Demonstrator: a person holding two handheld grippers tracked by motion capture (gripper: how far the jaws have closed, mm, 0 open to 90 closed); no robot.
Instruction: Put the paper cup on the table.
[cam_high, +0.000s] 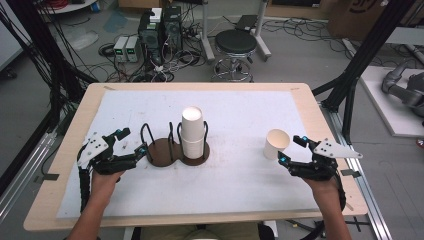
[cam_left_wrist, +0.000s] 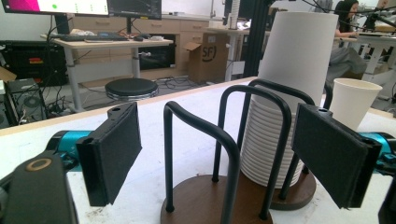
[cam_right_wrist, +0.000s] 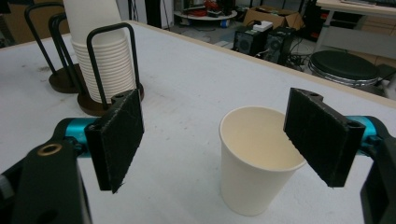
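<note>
On the white mat of the table (cam_high: 300, 100), high view: a two-ring cup holder (cam_high: 172, 150) stands at centre, its right ring holding an inverted stack of paper cups (cam_high: 192, 132), its left ring vacant. A single paper cup (cam_high: 276, 143) stands upright, mouth up, well to the right. The left gripper (cam_high: 131, 142) sits just beside the holder's left ring, jaws spread wide, gripping nothing. The right gripper (cam_high: 290, 149) is just beside the single cup, likewise wide and empty. Risk, as I judge it: the single cup is light and unsupported; a jaw tip nudging its rim would tip or slide it.

Left gripper view: the pads straddle the vacant ring's wire loop (cam_left_wrist: 205, 135), with the stack (cam_left_wrist: 289, 93) behind and the single cup (cam_left_wrist: 352, 102) farther off. Closing here would likely catch wire, and a pull could drag the whole holder and rock the stack. The holder's base (cam_left_wrist: 205, 200) is cut off at the bottom edge; the stack's top leaves the frame.

Right gripper view: the single cup (cam_right_wrist: 254, 163) stands between the pads, nearer the right one (cam_right_wrist: 322, 133), which overlaps its rim; whether they touch, cannot tell. An off-centre close may crush the thin wall or squirt the cup out. The cup's interior floor is hard to make out.
</note>
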